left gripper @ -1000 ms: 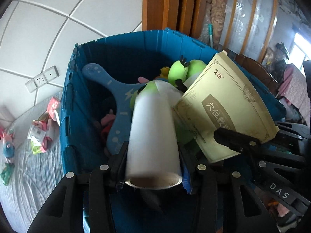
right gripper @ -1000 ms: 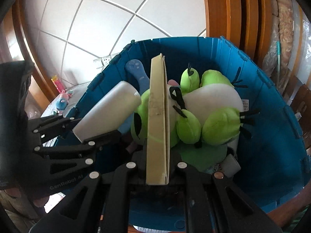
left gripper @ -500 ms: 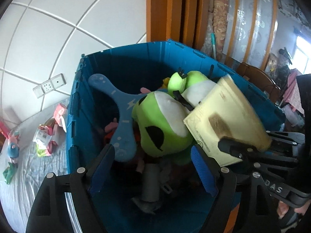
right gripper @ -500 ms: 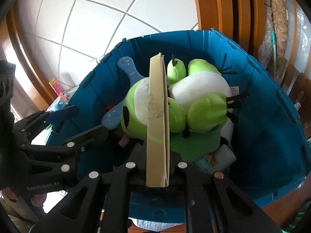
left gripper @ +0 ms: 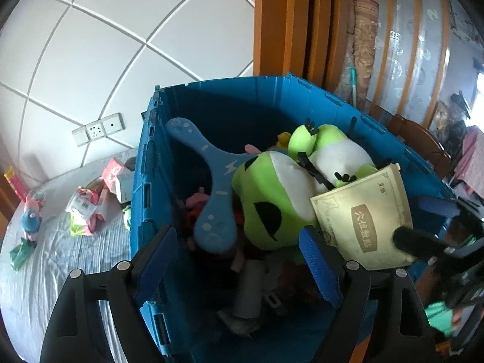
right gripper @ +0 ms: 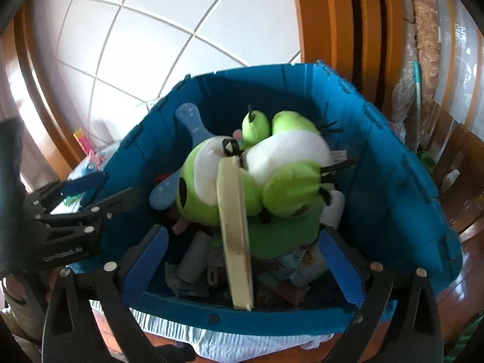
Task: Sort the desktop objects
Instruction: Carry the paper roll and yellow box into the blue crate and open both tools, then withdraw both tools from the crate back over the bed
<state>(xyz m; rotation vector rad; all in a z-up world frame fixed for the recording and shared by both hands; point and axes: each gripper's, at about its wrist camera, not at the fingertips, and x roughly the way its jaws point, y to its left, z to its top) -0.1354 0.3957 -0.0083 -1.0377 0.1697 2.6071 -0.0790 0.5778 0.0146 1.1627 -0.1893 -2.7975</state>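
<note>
A blue plastic crate holds a green and white plush toy, a blue paddle and a grey roll. A flat beige box stands on edge inside the crate against the plush, between my right gripper's jaws without touching them. My right gripper is open above the crate's near rim. My left gripper is open and empty over the crate's left side.
Left of the crate, on a grey cloth, lie snack packets, a small carton and a little pig figure. A tiled wall with sockets stands behind. A wooden door frame rises at the back.
My left gripper opened and dropped the white roll into the crate. My right gripper has now opened and let go of the beige box, which tilts inside the crate.
</note>
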